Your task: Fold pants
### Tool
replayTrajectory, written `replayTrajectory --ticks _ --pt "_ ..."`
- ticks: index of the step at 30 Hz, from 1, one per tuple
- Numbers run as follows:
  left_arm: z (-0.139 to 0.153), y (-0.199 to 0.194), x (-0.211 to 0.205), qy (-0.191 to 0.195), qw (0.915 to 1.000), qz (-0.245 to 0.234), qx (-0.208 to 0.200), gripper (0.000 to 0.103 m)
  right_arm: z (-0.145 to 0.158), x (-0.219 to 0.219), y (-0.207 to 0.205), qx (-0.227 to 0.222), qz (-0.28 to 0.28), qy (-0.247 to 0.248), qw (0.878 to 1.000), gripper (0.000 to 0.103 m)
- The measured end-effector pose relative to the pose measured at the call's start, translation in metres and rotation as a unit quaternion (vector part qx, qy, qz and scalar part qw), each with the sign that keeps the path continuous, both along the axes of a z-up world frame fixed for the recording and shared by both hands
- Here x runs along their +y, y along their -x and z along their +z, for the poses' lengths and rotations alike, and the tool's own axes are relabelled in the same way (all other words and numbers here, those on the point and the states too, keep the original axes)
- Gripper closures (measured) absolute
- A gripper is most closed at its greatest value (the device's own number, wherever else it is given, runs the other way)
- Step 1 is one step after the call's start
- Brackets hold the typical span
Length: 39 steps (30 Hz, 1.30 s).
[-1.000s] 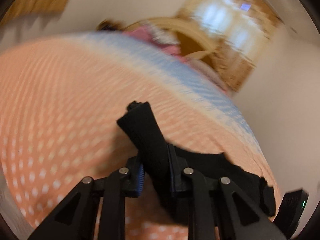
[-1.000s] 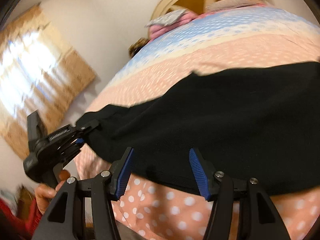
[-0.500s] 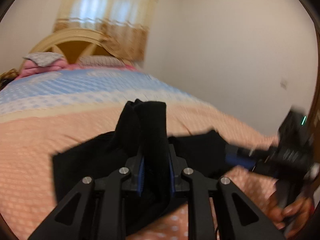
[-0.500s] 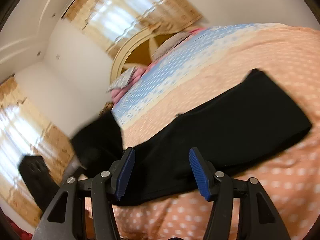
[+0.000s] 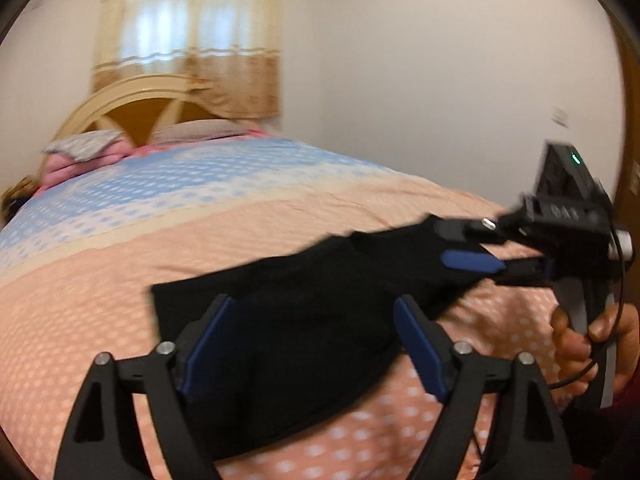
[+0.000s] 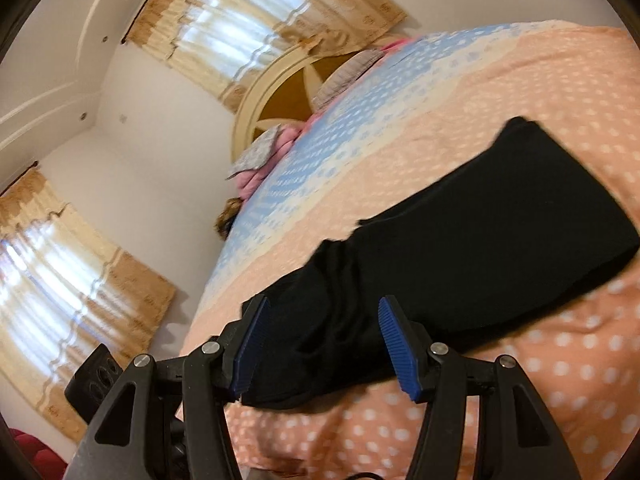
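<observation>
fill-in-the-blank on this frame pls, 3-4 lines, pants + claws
The pants are coloured ____.
They lie on a polka-dot ____.
The left claw pads grip ____; its jaws are opening.
The blue stripe of the cover lies toward the ____ end.

Missing: black; bedspread; nothing; headboard

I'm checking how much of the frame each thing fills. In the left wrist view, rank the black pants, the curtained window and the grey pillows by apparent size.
1. Black pants: largest, though nearness to the camera inflates them.
2. Curtained window.
3. Grey pillows: smallest, but they lie far off by the headboard, so true size stays unsure.
</observation>
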State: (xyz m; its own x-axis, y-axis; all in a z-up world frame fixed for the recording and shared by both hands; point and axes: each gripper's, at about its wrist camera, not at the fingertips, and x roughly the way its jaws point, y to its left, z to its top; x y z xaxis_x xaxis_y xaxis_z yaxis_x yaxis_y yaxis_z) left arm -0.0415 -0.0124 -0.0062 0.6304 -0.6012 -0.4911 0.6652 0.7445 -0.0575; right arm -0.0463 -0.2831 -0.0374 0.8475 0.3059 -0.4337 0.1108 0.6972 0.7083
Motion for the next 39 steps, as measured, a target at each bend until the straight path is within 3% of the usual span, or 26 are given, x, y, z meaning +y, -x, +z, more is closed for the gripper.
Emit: replayTrajectory --ticks 6,9,12,15,17,18,19,26,27,28,30,33,36,39 --pt "-0.019 -0.029 0.021 0.000 0.9957 0.074 0.055 0.014 0.002 0.031 -0.022 0.027 0.031 0.042 0.998 0.044" --pt "-0.026 -0.031 0.020 0.005 0.9950 0.078 0.062 0.014 0.012 0.063 -0.021 0.035 0.043 0.140 0.989 0.044" --pt "-0.032 -0.030 0.018 -0.001 0.9947 0.078 0.067 0.014 0.013 0.088 -0.028 0.058 0.046 0.229 0.971 0.045" --pt "-0.036 -0.033 0.022 -0.008 0.9935 0.084 0.077 0.014 -0.002 0.095 -0.040 0.084 0.052 0.267 0.959 0.045" --pt "-0.038 -0.035 0.028 -0.006 0.9922 0.090 0.086 0.014 -0.011 0.098 -0.047 0.098 0.051 0.292 0.950 0.059" --pt "-0.038 -0.036 0.031 -0.003 0.9917 0.092 0.089 0.014 -0.012 0.098 -0.048 0.106 0.046 0.309 0.944 0.081" --pt "-0.038 -0.038 0.035 0.002 0.9909 0.097 0.094 0.014 -0.013 0.097 -0.049 0.114 0.040 0.323 0.939 0.088" --pt "-0.044 -0.042 0.037 0.012 0.9885 0.101 0.112 0.014 0.004 0.047 -0.031 0.075 -0.004 0.210 0.975 0.086" --pt "-0.044 -0.042 0.036 0.009 0.9887 0.101 0.111 0.014 0.004 0.041 -0.035 0.071 -0.004 0.191 0.979 0.075" --pt "-0.044 -0.041 0.035 0.006 0.9890 0.100 0.109 0.014 0.003 0.038 -0.039 0.068 0.000 0.181 0.981 0.053" --pt "-0.044 -0.040 0.035 0.003 0.9893 0.099 0.107 0.014 -0.002 0.039 -0.047 0.064 0.006 0.172 0.983 0.035" --pt "-0.044 -0.042 0.036 0.001 0.9888 0.104 0.107 0.014 -0.017 0.050 -0.061 0.088 0.046 0.156 0.983 0.035" --pt "-0.048 -0.046 0.037 0.005 0.9869 0.107 0.121 0.014 -0.016 0.068 -0.063 0.087 0.071 0.188 0.976 0.035" --pt "-0.051 -0.048 0.038 0.006 0.9859 0.104 0.131 0.014 -0.022 0.073 -0.065 0.093 0.096 0.179 0.975 0.035"
